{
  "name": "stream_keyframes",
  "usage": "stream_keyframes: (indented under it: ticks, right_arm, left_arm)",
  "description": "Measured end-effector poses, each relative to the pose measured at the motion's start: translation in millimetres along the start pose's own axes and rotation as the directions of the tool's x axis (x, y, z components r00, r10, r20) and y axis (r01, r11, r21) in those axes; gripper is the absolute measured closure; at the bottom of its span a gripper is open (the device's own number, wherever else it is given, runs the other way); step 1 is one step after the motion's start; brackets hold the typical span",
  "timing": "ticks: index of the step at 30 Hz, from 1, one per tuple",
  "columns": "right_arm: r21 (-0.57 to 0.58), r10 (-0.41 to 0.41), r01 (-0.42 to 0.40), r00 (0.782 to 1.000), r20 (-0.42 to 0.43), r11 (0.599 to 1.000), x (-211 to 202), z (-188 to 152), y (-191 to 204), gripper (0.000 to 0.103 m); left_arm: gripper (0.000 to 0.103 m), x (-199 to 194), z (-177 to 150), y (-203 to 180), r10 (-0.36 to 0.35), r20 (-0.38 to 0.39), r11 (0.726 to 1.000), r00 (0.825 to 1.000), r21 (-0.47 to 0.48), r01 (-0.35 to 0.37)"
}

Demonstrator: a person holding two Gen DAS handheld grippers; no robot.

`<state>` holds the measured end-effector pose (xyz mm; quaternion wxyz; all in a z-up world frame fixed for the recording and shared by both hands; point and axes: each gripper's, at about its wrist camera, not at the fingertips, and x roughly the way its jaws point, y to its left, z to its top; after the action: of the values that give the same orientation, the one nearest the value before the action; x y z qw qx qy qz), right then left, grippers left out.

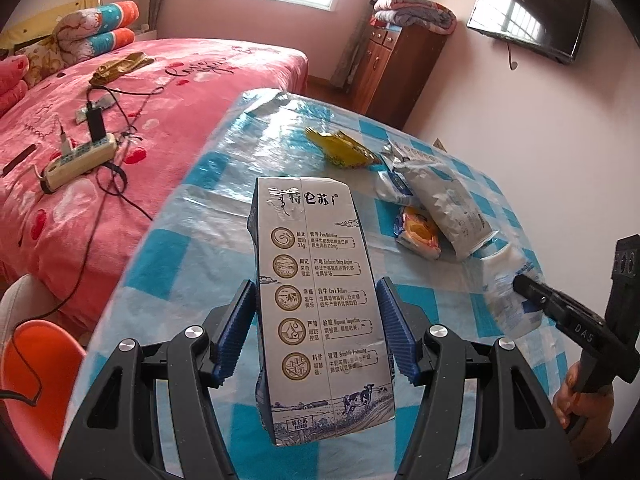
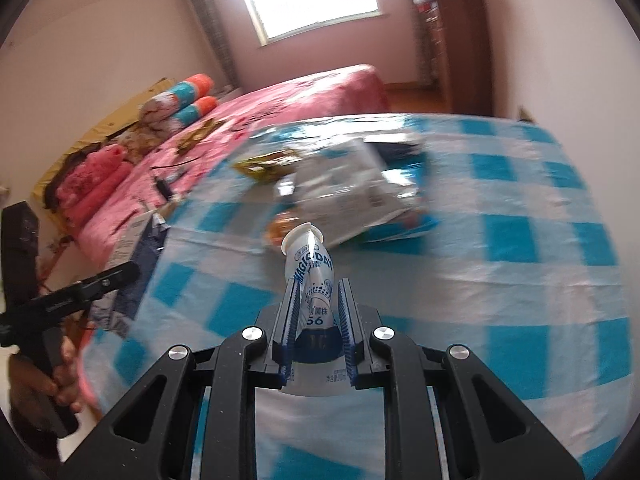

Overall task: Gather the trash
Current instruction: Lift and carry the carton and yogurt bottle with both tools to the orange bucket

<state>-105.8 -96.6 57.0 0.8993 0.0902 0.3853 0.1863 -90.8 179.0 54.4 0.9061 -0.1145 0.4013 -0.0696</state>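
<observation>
Two grippers full: left gripper (image 1: pixel 316 320) clamps milk carton (image 1: pixel 320 296), right gripper (image 2: pixel 318 316) squeezes yogurt pouch (image 2: pixel 314 280)

Left tongs (image 1: pixel 316 320) half-spread, right tongs (image 2: pixel 317 312) pinched narrow, both angled downward, each in a hand (image 1: pixel 576 396).

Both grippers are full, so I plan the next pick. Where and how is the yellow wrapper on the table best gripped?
Probably grip the yellow wrapper at its raised crumpled ridge, coming from above with the jaws across its narrow width. It lies flat and thin on the checked tablecloth, apart from the silver bags.
</observation>
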Motion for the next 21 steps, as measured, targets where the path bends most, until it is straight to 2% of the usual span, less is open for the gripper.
stream_keyframes:
  ticks: [4, 8, 12, 14, 21]
  right_arm:
    - [-0.018, 0.102, -0.103, 0.994, -0.043, 0.995, 12.8, 3.6, 36.0, 0.082]
    - [-0.055, 0.215, -0.222, 0.971, -0.106, 0.974, 32.3, 8.3, 85.1, 0.082]
    - [-0.092, 0.311, -0.332, 0.933, -0.183, 0.939, 53.4, 8.6, 136.6, 0.082]
    - [-0.118, 0.352, -0.386, 0.906, -0.234, 0.915, 66.5, 5.6, 168.3, 0.082]
    - [-0.192, 0.413, -0.504, 0.831, -0.373, 0.842, 96.5, -14.0, 258.0, 0.082]
  left_arm:
    - [0.040, -21.3, -0.4, 16.6, 0.029, 0.037, 1.000, 0.999, -0.005, -0.029]
    - [0.040, -46.9, -3.2, 42.9, 0.083, 0.071, 0.996, 0.994, -0.024, -0.081]
    - [0.040, -71.2, -10.1, 76.0, 0.149, 0.089, 0.988, 0.985, -0.060, -0.144]
    - [0.040, -82.9, -16.4, 96.2, 0.195, 0.089, 0.979, 0.977, -0.082, -0.188]
    - [0.040, -106.2, -46.7, 169.1, 0.319, 0.043, 0.933, 0.947, -0.188, -0.306]
